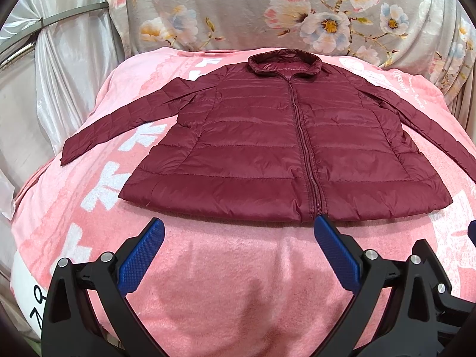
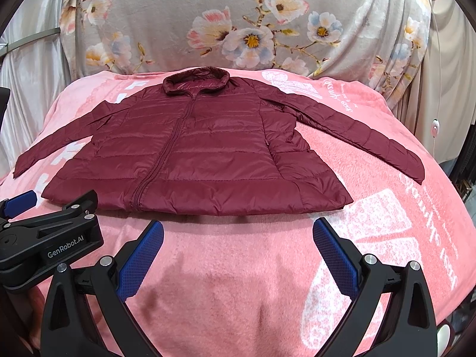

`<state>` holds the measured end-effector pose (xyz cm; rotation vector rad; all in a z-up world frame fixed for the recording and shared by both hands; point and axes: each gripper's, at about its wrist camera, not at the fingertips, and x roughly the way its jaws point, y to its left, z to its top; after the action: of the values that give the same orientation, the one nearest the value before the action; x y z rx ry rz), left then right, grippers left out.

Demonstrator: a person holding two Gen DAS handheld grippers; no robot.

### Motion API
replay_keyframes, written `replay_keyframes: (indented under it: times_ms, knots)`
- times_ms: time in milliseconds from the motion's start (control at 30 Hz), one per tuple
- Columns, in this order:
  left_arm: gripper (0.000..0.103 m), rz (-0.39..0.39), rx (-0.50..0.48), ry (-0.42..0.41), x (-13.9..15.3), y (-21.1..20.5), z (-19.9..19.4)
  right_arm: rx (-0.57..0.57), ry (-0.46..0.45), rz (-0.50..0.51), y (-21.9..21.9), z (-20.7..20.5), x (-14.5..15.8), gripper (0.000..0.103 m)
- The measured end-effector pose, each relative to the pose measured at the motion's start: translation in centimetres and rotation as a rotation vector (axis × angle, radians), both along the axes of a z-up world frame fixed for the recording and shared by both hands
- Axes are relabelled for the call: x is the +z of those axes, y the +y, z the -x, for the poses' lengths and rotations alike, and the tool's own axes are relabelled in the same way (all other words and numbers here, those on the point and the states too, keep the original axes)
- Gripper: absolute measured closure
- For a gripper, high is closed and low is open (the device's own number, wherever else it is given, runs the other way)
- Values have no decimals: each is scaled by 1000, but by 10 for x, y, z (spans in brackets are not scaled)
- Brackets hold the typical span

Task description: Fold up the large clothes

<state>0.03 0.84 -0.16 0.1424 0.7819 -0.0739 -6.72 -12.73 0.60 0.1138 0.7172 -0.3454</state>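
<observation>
A maroon quilted puffer jacket (image 1: 267,136) lies flat and zipped, front up, on a pink blanket (image 1: 226,282), with its collar at the far end and both sleeves spread out to the sides. It also shows in the right wrist view (image 2: 196,154). My left gripper (image 1: 238,229) is open and empty, hovering just in front of the jacket's hem near the zipper's bottom. My right gripper (image 2: 238,232) is open and empty, just in front of the hem's right half. The left gripper's body (image 2: 50,238) shows at the left of the right wrist view.
The pink blanket (image 2: 372,238) with white print covers a raised surface. A grey floral cloth (image 1: 297,15) drapes behind it, also in the right wrist view (image 2: 253,23). A pale curtain (image 1: 59,74) hangs at left. A white cord with a switch (image 2: 435,128) hangs at right.
</observation>
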Motion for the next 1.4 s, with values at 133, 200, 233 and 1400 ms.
replay_keyframes:
  times_ms: [133, 200, 233, 1400]
  knots:
    - [5, 0, -1, 0, 0, 0, 0, 0, 1, -1, 0, 0, 0, 5]
    - [5, 0, 1, -1, 0, 0, 0, 1, 0, -1, 0, 0, -1, 5]
    - [5, 0, 0, -1, 0, 0, 0, 0, 0, -1, 0, 0, 0, 5]
    - [5, 2, 1, -6, 1, 3, 1, -1, -5, -10, -2, 3, -3, 5]
